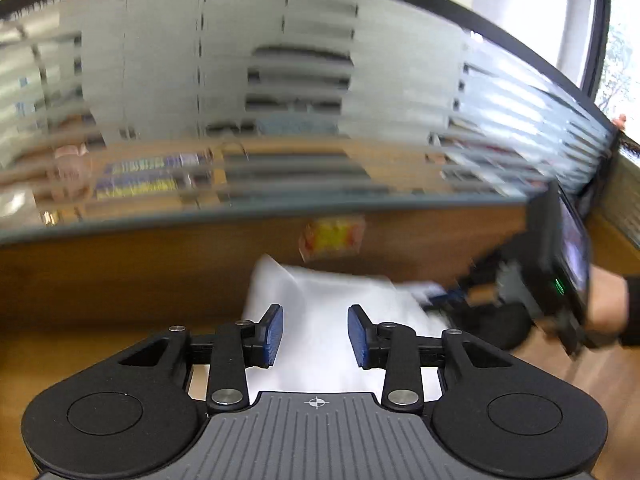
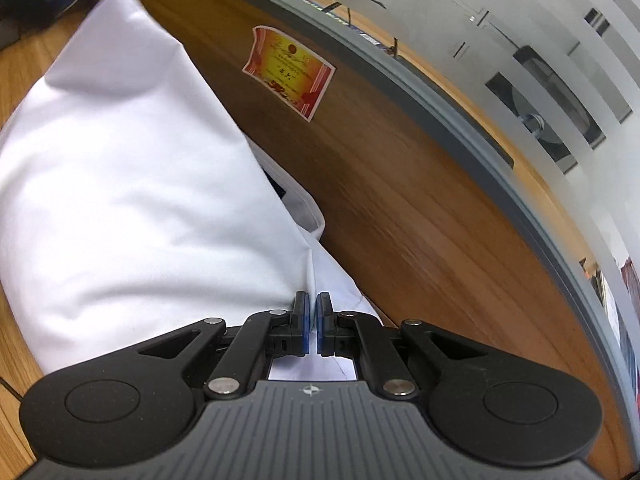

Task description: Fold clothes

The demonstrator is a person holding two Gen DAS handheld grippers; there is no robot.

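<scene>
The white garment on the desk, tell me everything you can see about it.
The white garment is plain, smooth woven-looking cloth, lying rumpled on the wooden desk against the wooden partition. A hemmed edge and something dark show in a fold beside the partition. The right gripper is closed on a fold at its near edge. The left gripper is open above it.

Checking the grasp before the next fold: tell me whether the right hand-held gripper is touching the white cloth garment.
Touching. The right wrist view shows the right hand-held gripper with its blue pads nearly closed, pinching an edge of the white cloth garment.
</scene>
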